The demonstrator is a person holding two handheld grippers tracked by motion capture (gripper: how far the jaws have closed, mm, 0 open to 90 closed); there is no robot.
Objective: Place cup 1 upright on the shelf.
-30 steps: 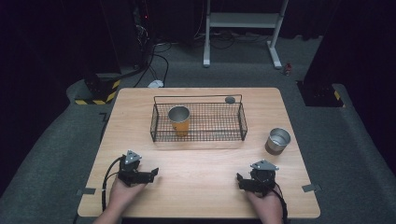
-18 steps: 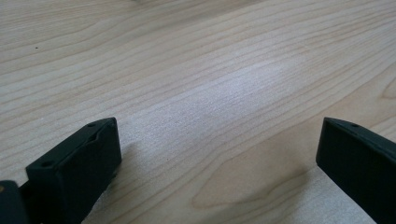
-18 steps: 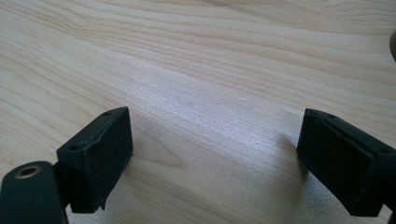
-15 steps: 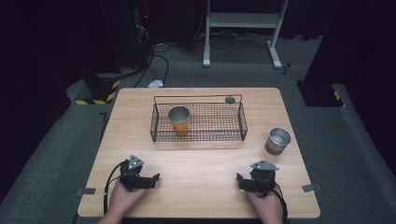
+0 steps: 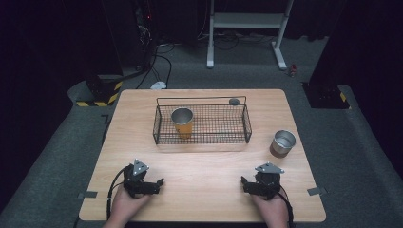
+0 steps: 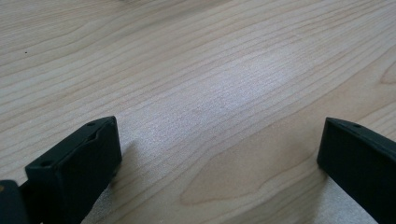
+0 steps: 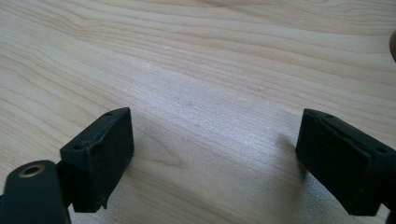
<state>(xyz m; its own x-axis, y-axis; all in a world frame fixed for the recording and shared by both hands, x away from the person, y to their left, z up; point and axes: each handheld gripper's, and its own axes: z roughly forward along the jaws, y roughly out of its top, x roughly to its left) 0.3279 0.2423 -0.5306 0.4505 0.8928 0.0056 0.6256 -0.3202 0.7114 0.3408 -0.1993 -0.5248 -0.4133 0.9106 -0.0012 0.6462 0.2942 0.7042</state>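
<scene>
Near the tabletop's front edge, the left gripper and right gripper rest with jaws spread, holding nothing. Toward the right edge stands the steel cup, nearest the right gripper; a level approach should straddle its wall before closing.

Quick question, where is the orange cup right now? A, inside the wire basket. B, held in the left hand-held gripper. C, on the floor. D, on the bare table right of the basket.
A: the orange cup stands upright inside the wire basket, at its left end.
</scene>
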